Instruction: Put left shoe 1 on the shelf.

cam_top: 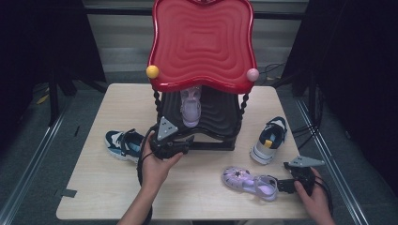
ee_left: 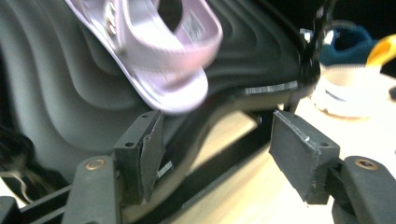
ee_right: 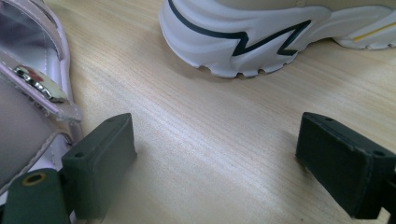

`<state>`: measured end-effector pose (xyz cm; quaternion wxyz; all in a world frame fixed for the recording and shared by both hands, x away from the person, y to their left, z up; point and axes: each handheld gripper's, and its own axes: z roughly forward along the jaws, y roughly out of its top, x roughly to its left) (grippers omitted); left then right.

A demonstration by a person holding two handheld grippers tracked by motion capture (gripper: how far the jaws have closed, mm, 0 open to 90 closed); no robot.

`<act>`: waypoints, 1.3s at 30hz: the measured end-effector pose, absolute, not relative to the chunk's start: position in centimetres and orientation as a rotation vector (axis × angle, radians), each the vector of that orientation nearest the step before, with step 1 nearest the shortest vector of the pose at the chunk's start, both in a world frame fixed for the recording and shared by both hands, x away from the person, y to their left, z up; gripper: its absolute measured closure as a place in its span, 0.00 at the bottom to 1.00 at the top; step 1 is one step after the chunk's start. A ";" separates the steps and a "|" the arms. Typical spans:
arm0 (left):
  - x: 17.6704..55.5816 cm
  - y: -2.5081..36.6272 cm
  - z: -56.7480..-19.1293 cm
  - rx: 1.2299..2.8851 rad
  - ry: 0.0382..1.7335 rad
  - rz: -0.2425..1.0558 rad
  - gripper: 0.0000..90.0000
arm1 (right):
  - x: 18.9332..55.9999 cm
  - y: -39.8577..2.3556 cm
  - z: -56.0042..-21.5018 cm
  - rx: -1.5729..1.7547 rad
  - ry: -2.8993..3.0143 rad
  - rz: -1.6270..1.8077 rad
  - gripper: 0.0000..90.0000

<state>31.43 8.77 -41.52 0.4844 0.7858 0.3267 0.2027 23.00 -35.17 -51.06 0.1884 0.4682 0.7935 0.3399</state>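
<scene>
My left gripper has its jaws spread wide with nothing between them, held at the front edge of the black lower shelf, and one lilac sandal rests on that shelf just above and ahead of the jaws. My right gripper is also wide open and empty, low over the wooden table. The second lilac sandal touches its left jaw and a white sneaker lies ahead.

Bare table lies between both hands; the red-topped rack blocks the far middle, seemingly
</scene>
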 end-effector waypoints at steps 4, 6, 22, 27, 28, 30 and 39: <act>31.0 8.9 -42.3 1.939 0.784 0.448 0.37 | 23.0 -35.2 -51.1 1.317 2.232 0.956 0.12; 30.8 9.1 -42.4 1.948 0.770 0.446 0.36 | 23.0 -35.2 -51.1 1.317 2.232 0.956 0.12; 29.6 9.4 -44.7 2.016 0.677 0.299 0.33 | 23.0 -35.2 -51.1 1.317 2.232 0.956 0.12; 29.1 9.6 -45.4 2.051 0.666 0.282 0.31 | 23.0 -35.2 -51.1 1.317 2.233 0.958 0.12; 29.1 9.7 -45.6 2.057 0.664 0.273 0.31 | 23.0 -35.2 -51.1 1.317 2.233 0.958 0.12; 29.0 9.9 -45.8 2.068 0.658 0.279 0.31 | 23.0 -35.2 -51.1 1.317 2.233 0.958 0.12; 28.5 10.2 -47.0 2.088 0.655 0.252 0.31 | 23.0 -35.2 -51.1 1.316 2.235 0.959 0.12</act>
